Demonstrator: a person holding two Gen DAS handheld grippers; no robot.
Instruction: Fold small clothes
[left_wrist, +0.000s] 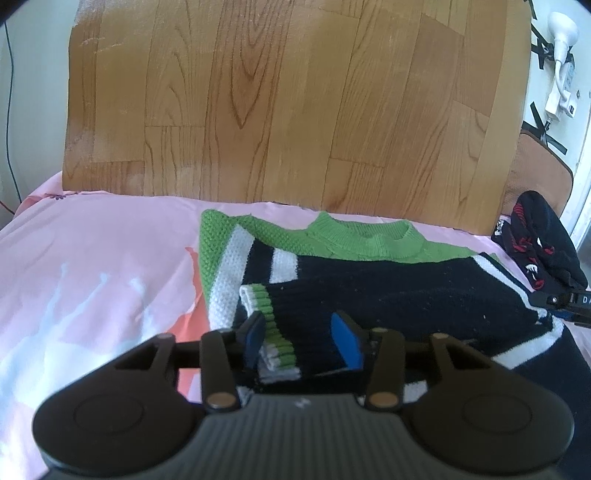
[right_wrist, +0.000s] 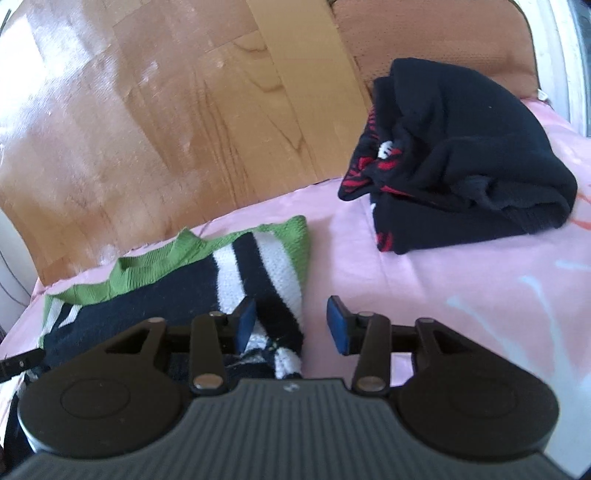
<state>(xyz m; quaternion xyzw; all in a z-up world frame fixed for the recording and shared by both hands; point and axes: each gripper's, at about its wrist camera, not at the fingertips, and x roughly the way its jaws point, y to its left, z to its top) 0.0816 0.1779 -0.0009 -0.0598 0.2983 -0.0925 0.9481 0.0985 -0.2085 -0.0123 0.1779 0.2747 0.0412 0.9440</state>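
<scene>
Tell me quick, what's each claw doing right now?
Left claw: open, the sweater cuff lying loose between its pads.
Right claw: open, holding nothing, at the sweater edge.

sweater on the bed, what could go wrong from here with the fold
1. The cuff of the folded-in sleeve lies between the open fingers of the left gripper; pulling back could snag it and undo the fold.
2. The sweater edge sits by the right gripper, whose fingers stand apart, so it could drag that side too.
3. The dark pile lies close by; a wide sweep might knock it.
</scene>
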